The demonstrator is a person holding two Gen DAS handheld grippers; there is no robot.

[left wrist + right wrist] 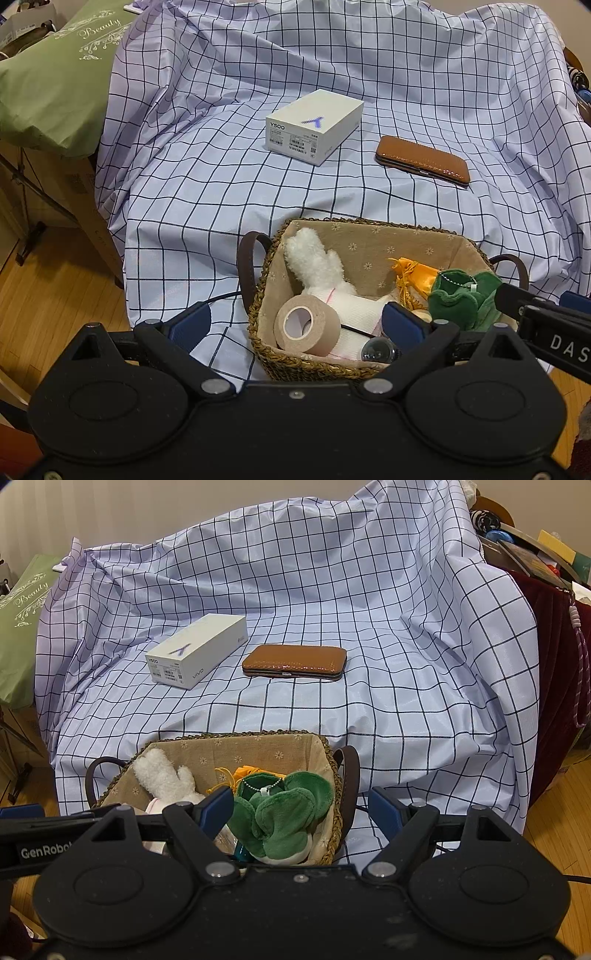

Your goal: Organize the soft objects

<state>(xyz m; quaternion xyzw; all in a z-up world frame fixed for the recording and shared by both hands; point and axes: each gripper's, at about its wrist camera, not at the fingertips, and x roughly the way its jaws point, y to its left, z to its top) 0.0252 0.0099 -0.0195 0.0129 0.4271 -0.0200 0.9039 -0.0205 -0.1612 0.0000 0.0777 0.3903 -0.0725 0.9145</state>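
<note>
1. The white plush rabbit (314,262), green plush cabbage (284,812), tan tape roll (306,325) and orange tassel (410,275) are lying in the woven lined basket (369,230).
2. Only the white box (314,125) and brown case (423,160) are sitting outside on the checked cloth (221,192); sorting is looking complete.
3. Left hand-held gripper (295,326) and right hand-held gripper (301,808) are hovering wide, holding nothing.

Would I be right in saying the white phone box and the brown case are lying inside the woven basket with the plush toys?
Not quite: the white phone box and brown case lie on the checked cloth beyond the woven basket, as the right wrist view shows; the plush toys are inside.
</note>
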